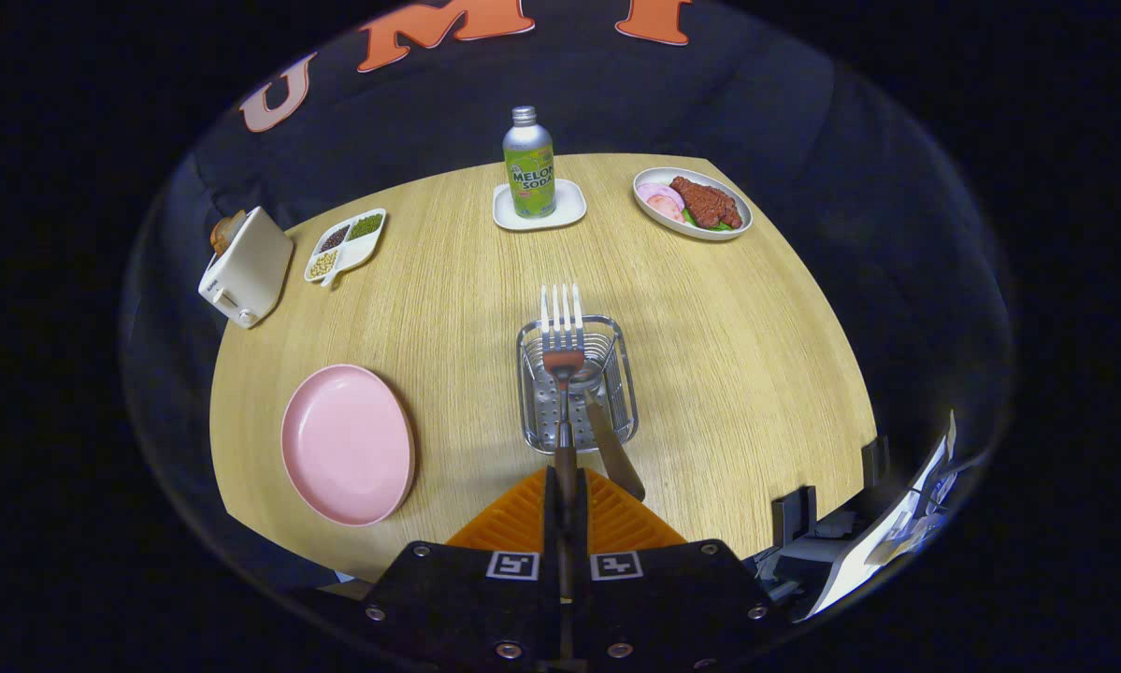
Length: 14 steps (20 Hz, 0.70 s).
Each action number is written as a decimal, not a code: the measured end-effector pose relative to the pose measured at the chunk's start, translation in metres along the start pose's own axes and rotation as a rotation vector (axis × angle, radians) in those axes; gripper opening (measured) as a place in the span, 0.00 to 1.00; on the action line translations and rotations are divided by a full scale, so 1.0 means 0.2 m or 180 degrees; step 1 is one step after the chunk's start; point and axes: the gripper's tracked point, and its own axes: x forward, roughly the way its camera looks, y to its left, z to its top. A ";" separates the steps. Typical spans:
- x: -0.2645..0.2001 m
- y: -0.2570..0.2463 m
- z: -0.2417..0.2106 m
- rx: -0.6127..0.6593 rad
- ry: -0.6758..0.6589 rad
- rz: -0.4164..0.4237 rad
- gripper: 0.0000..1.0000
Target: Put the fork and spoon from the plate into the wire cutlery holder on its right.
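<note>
Holding one fork (561,329), tongs (566,495) closed

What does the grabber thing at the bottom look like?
The gripper has a wide black body with round silver screws along its edge. Two small square black-and-white markers sit side by side on top. Its two fingers have ribbed faces and together narrow towards the tip.

Pink plate (347,444); silver wire cutlery holder (576,383); pale wood-grain table (738,346).

The fork's (562,350) handle end is hidden between the closed claw (565,495) fingers. The spoon's (607,439) bowl is partly hidden behind the fork inside the wire holder (625,374).
</note>
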 end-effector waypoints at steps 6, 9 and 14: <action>0.01 -0.02 -0.03 0.0034 0.0087 0.0030 0.08; 0.01 -0.02 -0.01 0.0030 0.0067 0.0070 0.09; -0.02 -0.01 0.12 0.0025 -0.0217 0.0082 0.14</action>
